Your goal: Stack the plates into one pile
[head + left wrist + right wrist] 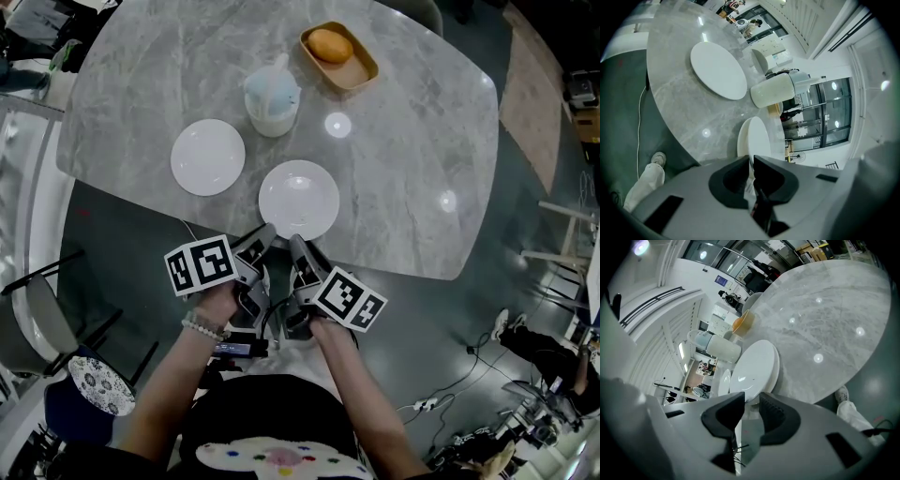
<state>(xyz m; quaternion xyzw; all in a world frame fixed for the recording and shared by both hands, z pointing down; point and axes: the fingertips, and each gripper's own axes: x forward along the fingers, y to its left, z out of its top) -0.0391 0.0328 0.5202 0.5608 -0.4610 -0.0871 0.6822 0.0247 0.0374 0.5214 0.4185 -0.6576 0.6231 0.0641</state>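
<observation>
**Marble desk (403, 187), two plates not yet piled**

Grey stone carries both white plates, lying flat and well apart. The near plate (299, 200) sits close to the edge on our side, and the far plate (207, 157) lies off to the left, near a jug (273, 98).

Our left tool (751, 159) has its jaws pressed almost together, with nothing plainly between them; the near plate's rim lies just ahead. Our right tool (751, 397) is spread, its gap aimed at that same rim, with the pads not on it.

We judge the edge to be the main risk. A push from the closed left tool, or a bite that catches only the lip, could skid the glazed plate off the desk. A shallow pinch could also let it tip and drop once lifted. On the way across, it could clip the jug and knock it over.

As for containers, the wooden tray (354, 71) at the far side holds one orange-brown lump (330, 45), a bun or a fruit; we cannot tell which. What the jug holds we cannot see
</observation>
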